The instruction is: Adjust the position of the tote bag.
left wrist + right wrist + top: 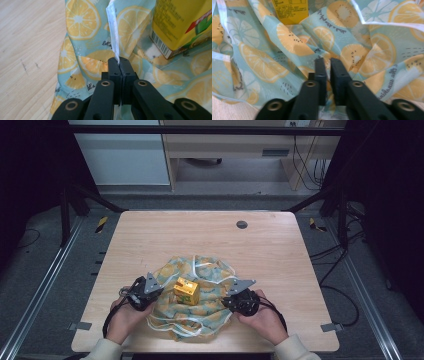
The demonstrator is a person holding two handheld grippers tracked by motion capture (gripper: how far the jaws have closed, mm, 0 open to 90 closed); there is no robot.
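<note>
Where the pale wooden counter [150,235] nears the person, a crumpled cloth [210,312] lies spread, light blue with orange and lemon slices printed on it and a white hem. On the middle of the cloth stands a small yellow carton [186,290].

A hand [123,319] comes in from the bottom at each side, each holding a black gripper. The left gripper [150,290] sits at the cloth's left edge. In the left gripper view its fingers [115,67] are clenched together on the white hem [113,35], which rises as a thin strip straight up from between them; the carton [180,22] stands just beyond on the right, its barcode facing the camera.

The right gripper [235,296] sits at the cloth's right side, with the right hand [262,316] behind it. In the right gripper view its fingers [321,68] are nearly closed, a narrow gap between them, over folds of cloth [287,45]. Whether they pinch any fabric cannot be told.
</note>
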